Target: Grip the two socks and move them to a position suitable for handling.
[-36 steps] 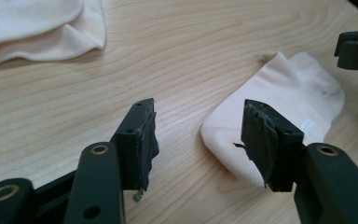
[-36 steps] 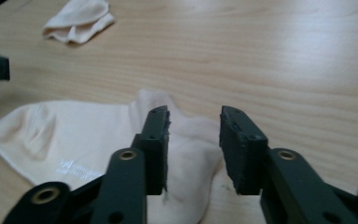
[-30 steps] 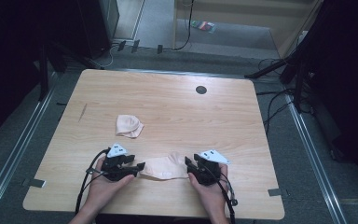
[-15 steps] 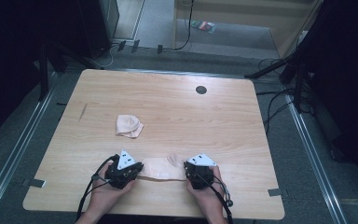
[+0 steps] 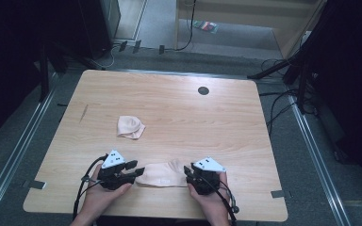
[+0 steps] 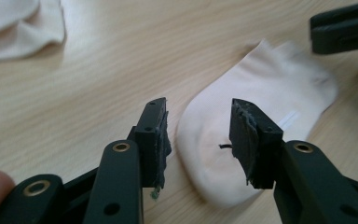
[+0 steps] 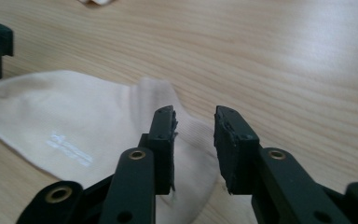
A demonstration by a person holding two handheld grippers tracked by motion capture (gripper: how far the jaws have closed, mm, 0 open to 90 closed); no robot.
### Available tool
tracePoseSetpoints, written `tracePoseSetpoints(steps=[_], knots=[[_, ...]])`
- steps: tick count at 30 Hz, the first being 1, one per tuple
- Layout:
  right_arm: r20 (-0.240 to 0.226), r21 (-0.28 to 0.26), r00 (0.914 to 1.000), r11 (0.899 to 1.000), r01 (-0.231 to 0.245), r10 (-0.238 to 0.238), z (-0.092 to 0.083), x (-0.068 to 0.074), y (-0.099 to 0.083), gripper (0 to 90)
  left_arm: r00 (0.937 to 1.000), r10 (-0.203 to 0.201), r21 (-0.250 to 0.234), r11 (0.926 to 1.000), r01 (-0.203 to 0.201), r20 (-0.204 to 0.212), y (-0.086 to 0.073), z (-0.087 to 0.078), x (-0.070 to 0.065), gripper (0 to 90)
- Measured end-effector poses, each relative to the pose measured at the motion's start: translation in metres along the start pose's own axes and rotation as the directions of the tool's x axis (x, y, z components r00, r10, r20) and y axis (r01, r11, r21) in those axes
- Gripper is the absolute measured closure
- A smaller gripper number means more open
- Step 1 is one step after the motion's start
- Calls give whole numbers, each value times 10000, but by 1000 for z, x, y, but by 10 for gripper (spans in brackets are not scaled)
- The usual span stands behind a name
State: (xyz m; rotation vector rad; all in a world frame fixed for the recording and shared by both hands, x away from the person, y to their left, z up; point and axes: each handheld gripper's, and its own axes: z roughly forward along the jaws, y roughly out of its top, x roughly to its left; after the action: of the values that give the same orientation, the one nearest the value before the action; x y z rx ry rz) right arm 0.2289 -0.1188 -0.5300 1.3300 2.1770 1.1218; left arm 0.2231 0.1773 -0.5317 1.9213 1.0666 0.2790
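Both sets of fingers have just been opening again after pinching shut half a second ago, and the hands have barely shifted along the near edge of the surface [image 5: 169,101]. Left gripper [image 5: 133,168] has its fingers [image 6: 156,135] apart, with the toe end of the flat sock [image 5: 162,173] lying on the wood in the gap between them and a little beyond their tips; the pads are not pressing on the fabric. Right gripper [image 5: 187,172] also has its fingers [image 7: 164,140] apart, a narrower gap, with the ribbed cuff end of the same sock under and just past the tips, again unpinched. So the pale sock lies stretched out flat between the two pairs of fingers, one end at each, its small printed mark facing up. Well beyond the left fingers, farther up the surface, sits a second, bunched-up sock [image 5: 130,127], clear of both grippers. From the left gripper view, the right gripper's black tips show at the sock's far end.
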Motion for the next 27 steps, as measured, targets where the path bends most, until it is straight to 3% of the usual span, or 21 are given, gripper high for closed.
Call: tracePoseSetpoints(steps=[1,3,5,7,9,12,13,18,20,21,23,24,25,26,27], knots=[[-134,-153,9999,9998,84,-86,-1,2,0,731,10000,0,0,10000,0,0,0,0,0,605],[-364,-225,9990,9994,260,-268,-1,6,0,765,9989,259,89,9996,-262,382,1,2,-7,645],[-614,83,9963,9981,606,-600,5,13,-3,804,9977,497,638,9966,-527,471,-4,12,-15,678],[-653,267,9962,9979,597,-579,8,14,-4,804,9973,565,821,9948,-602,475,-6,15,-16,678],[-536,498,9973,9974,527,-500,12,14,-7,799,9966,778,1102,9906,-805,285,-9,20,-19,647],[-475,600,9973,9965,580,-552,12,14,-8,783,9938,1104,1133,9874,-1108,98,-10,21,-21,595],[-300,749,9979,9954,596,-575,13,13,-9,778,9875,1545,1154,9820,-1499,-324,-11,22,-25,584],[-157,825,9978,9944,655,-644,9,13,-13,798,9820,1807,1174,9778,-1734,-546,-14,21,-30,571],[-217,908,9974,9934,703,-686,6,12,-15,791,9843,1741,1180,9785,-1694,-306,-15,19,-29,525],[-292,942,9978,9936,616,-591,6,12,-14,772,9880,1541,1088,9821,-1541,87,-14,19,-27,479],[-478,835,9983,9959,361,-322,4,10,-12,734,9925,1204,738,9898,-1215,191,-11,16,-24,402],[-478,835,9983,9959,361,-322,4,10,-12,734,9925,1204,738,9898,-1215,191,-11,16,-24,386],[-765,497,9971,9987,67,-29,0,8,-9,712,9944,1023,513,9933,-1036,272,-9,13,-22,373],[-765,497,9971,9987,67,-29,0,8,-9,712,9962,809,219,9964,-816,320,-6,10,-19,373],[-803,128,9968,9999,-15,25,-6,7,-4,692,9987,496,-240,9985,-494,70,1,5,-9,368]])
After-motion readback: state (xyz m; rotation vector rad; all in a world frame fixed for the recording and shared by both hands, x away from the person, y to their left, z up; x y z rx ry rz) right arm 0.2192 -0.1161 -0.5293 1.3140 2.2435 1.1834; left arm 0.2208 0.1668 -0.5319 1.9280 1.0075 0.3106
